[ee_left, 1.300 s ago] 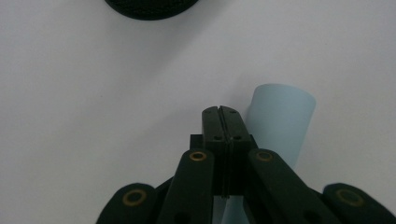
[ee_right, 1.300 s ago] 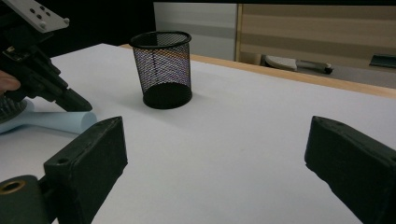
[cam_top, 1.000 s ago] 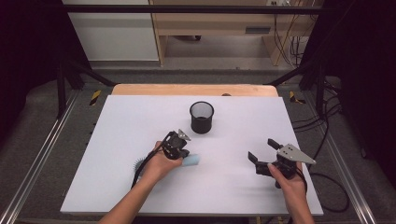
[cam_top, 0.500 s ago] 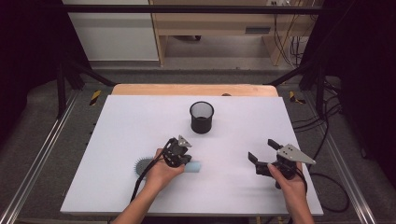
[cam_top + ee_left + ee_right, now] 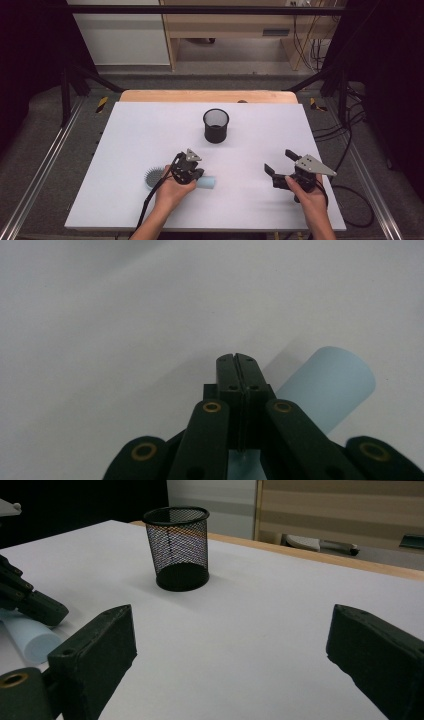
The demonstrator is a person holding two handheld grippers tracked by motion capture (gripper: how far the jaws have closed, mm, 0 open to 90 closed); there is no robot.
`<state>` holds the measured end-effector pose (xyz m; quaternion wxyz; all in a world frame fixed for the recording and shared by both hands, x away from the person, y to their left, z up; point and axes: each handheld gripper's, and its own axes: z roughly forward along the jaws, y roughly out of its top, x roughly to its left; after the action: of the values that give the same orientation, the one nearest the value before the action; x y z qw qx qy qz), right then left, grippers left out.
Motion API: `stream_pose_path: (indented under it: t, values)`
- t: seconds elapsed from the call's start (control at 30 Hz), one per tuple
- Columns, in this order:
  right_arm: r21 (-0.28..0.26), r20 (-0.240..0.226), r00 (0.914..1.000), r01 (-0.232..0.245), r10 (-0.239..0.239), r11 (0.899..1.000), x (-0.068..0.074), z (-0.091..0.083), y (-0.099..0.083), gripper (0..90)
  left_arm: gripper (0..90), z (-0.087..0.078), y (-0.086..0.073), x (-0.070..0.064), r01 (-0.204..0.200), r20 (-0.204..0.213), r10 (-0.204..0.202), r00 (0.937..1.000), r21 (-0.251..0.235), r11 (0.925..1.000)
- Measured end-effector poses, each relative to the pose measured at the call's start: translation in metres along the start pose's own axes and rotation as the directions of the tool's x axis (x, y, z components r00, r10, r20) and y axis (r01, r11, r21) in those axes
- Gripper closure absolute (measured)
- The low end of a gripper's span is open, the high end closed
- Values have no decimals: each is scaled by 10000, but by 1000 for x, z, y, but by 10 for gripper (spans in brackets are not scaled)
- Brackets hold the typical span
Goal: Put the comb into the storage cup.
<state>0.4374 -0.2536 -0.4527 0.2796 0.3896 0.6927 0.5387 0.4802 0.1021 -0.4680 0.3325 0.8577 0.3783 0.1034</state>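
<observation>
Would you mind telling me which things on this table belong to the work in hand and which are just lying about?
In the job:
- light blue handle, lying flat on the table
- left gripper, fingers shut, right at the handle
- round grey brush head

Lying about:
- black mesh cup, upright, apart
- right gripper, open, holding nothing

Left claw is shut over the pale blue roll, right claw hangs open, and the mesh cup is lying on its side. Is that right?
Not quite: the mesh cup stands upright, mouth up, as the right gripper view shows. The rest holds: the left claw is shut over the pale blue roll, and the right claw hangs open.
</observation>
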Motion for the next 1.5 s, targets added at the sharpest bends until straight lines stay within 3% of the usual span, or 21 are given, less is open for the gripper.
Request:
stream_pose_path:
  t: [0.4,0.7,1.5]
  values:
    - [49,-74,10000,23,-22,10000,2,1,0,65,900,10,2,-9,109,169,-104,9998,-290,9995]
    - [46,-109,9999,57,-57,10000,3,1,0,65,900,7,0,-14,138,496,-118,9987,-402,9991]
    - [124,-227,9997,53,-50,9999,3,1,0,63,900,-1,-12,-32,-368,1115,375,9931,-83,9993]
